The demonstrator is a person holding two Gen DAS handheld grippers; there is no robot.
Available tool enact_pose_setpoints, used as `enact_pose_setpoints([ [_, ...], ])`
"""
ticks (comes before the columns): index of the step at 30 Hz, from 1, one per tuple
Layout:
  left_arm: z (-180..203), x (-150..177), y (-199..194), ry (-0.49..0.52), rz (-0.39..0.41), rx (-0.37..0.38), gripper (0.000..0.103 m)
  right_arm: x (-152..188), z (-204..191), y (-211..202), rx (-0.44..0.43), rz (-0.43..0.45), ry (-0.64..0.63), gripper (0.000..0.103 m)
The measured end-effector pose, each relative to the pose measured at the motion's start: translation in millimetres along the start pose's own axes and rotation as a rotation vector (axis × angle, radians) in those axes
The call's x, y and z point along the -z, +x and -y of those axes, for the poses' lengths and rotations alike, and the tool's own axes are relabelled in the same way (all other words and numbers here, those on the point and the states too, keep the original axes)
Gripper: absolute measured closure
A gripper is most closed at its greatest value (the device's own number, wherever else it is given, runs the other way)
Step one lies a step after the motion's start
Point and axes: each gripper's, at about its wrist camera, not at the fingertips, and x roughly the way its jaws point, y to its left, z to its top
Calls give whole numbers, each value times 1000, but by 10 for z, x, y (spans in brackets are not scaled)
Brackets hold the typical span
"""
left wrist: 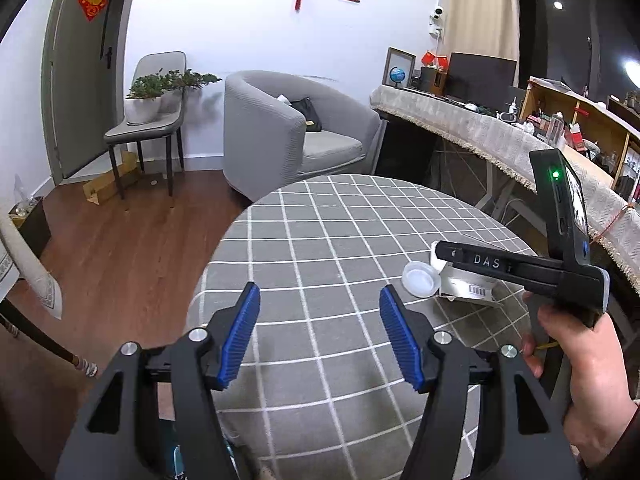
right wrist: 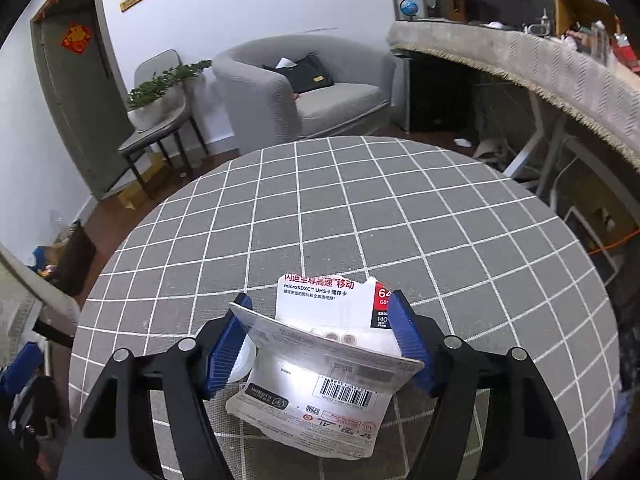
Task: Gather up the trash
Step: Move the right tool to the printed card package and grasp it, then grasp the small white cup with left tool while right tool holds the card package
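The right tool had clamped the torn card packaging by its edges — best lifted gently, clear of the white lid on the counter; the left tool stood apart — empty.

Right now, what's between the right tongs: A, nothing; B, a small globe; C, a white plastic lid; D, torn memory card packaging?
D: the right tongs close around the torn card packaging with its barcode showing, blue pads against its edges; the white lid lies beside it on the table.
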Motion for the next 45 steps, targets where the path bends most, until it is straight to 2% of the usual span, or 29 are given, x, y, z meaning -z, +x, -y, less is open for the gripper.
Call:
enact_pose_setpoints([
  [7, 203, -5, 250, 16, -49, 23, 34, -95, 176, -58, -45, 20, 2, 32],
  [15, 495, -44, 620, 30, -163, 75, 34, -241, 440, -66, -98, 40, 18, 32],
  [19, 661, -95, 725, 76, -169, 60, 42, -315, 548, -15, -123, 34, 25, 32],
  [21, 758, -121, 815, 107, -205, 67, 47, -355, 589, 26, -130, 25, 20, 32],
  [23, 826, -154, 857, 131, -200, 59, 49, -387, 622, 56, -137, 19, 20, 32],
  [32, 967, -240, 1187, 186, -293, 41, 54, -553, 729, 123, -169, 18, 14, 32],
  [35, 1011, -236, 1260, 207, -319, 31, 61, -594, 743, 145, -170, 15, 11, 32],
  [45, 1009, -224, 1241, 185, -318, 30, 61, -601, 666, 108, -171, 7, -3, 32],
])
